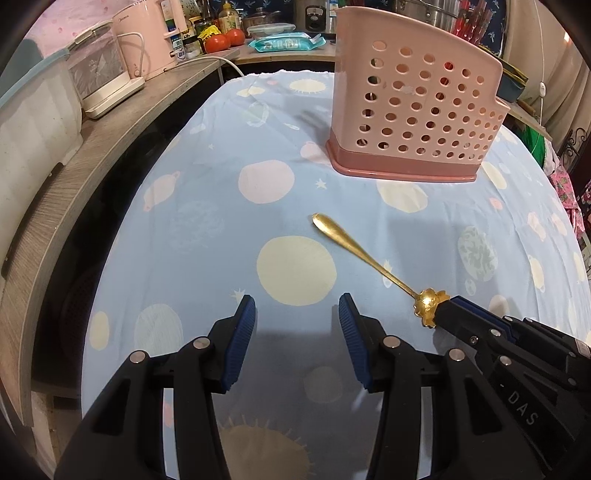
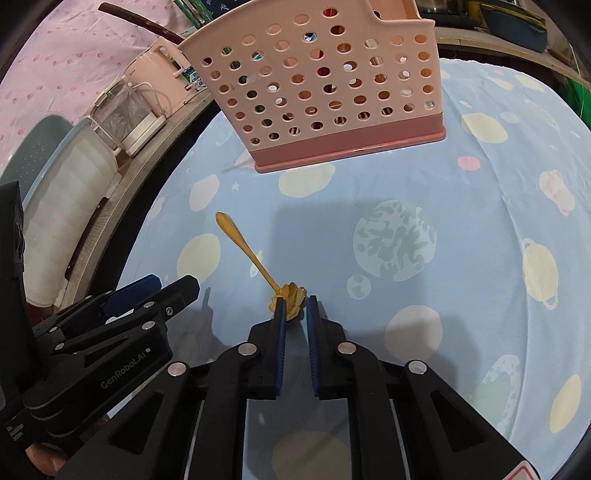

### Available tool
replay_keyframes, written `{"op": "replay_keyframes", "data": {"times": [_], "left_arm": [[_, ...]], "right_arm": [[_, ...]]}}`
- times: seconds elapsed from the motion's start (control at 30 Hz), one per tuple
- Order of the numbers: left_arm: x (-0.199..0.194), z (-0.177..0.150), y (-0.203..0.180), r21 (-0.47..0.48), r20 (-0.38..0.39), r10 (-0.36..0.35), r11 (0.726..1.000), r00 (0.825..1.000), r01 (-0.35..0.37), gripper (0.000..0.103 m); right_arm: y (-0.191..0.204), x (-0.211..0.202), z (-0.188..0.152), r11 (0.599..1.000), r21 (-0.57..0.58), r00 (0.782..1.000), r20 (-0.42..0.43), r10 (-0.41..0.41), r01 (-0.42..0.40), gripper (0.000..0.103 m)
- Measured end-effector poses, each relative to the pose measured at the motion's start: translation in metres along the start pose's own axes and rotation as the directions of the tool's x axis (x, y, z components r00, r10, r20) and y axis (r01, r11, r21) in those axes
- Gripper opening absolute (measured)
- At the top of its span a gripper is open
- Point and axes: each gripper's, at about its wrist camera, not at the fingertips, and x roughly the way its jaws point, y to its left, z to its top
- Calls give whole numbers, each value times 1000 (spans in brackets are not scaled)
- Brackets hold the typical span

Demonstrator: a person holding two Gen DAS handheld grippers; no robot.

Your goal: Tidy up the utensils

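A gold spoon with a flower-shaped bowl lies on the blue planet-print cloth, handle pointing away to the left. It also shows in the right wrist view. My right gripper is shut on the spoon's bowl; from the left wrist view it enters at the right. My left gripper is open and empty, just left of the spoon's bowl; it shows at the left in the right wrist view. A pink perforated utensil holder stands upright beyond the spoon.
A wooden shelf runs along the left with a glass kettle, a pink appliance and a white container. Tomatoes, wipes and pots crowd the back counter.
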Motion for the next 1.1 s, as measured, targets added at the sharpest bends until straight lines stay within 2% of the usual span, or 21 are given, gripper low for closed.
{"op": "replay_keyframes", "data": {"times": [0.23,0.5,0.6,0.83,0.97,1.1], "left_arm": [[-7,1,1,-6,11,5,1000,1000,-5,45],[-47,15,-7,12,80,-4,1000,997,3,45],[-67,27,-12,26,123,-4,1000,992,1,45],[-107,59,-20,38,220,-24,999,975,16,46],[-115,71,-22,36,244,-23,999,970,14,46],[-112,81,-20,25,248,-15,1000,969,9,46]], "right_arm": [[-1,-7,1,1000,9,1000,20,11,-11,2],[3,-75,16,999,-13,987,157,-43,45,2],[4,-112,31,997,-18,968,241,-74,81,2],[9,-170,76,980,-62,919,362,-157,191,2],[20,-180,110,956,-111,892,404,-205,270,2],[27,-173,141,935,-144,877,415,-241,325,2]]}}
